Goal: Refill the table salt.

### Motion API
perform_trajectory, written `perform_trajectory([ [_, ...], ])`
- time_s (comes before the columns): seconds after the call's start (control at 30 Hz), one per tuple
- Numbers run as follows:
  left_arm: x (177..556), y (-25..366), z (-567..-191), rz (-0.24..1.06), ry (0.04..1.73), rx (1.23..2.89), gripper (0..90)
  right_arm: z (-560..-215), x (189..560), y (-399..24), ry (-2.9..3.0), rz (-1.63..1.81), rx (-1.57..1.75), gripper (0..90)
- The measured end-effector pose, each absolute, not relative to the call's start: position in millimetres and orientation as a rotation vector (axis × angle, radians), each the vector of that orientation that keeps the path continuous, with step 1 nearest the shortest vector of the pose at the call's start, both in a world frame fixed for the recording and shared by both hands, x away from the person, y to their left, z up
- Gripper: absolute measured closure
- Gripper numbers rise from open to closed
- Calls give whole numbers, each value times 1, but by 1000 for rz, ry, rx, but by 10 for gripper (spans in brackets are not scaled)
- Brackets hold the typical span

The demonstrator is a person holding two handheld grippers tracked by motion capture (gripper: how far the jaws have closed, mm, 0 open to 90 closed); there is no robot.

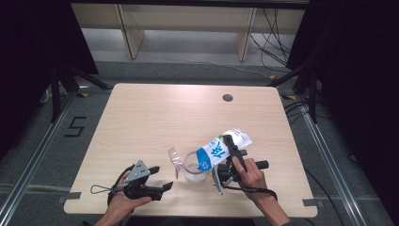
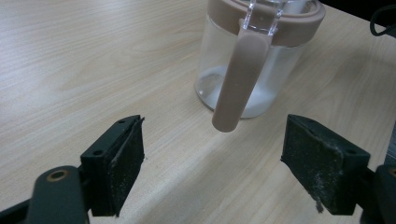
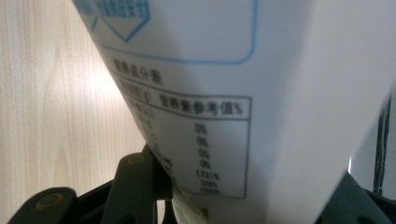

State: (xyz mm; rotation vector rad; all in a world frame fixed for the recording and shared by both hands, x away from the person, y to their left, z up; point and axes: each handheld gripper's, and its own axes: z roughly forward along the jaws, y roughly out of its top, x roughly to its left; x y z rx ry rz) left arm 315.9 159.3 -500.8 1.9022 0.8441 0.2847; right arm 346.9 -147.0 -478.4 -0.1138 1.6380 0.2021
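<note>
**Bag tilted over jar, right gripper clamped, left gripper open**

Landmark: clear jar [image 1: 194, 168] with brown rim and strap handle, standing upright near the front edge of the wooden table [image 1: 155, 113]. White granular layer visible at the jar bottom. Clear lid [image 1: 175, 157] hinged up at the jar's left side.

White and blue bag [image 1: 221, 149]: held above and to the right of the jar, tilted, lower end over the jar mouth. In the right gripper view [image 3: 261, 93], printed table on the bag face directly between the jaws.

Right gripper [image 1: 230, 155]: just right of the jar, jaws clamped on the bag, pads pressing both sides.

Left gripper [image 1: 160, 179]: left of the jar, apart from it, resting low by the table's front edge. Jaws spread wide, nothing between them; in the left gripper view, jar handle [image 2: 240, 79] facing the gap, untouched.
</note>
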Motion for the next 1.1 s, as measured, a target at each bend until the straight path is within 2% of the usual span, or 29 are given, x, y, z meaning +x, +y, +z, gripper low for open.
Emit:
perform_trajectory([
  [1.1, 316, 159, -501, 286, 846, 1895, 203, -475, 346, -147, 1626, 179, -146, 572],
])
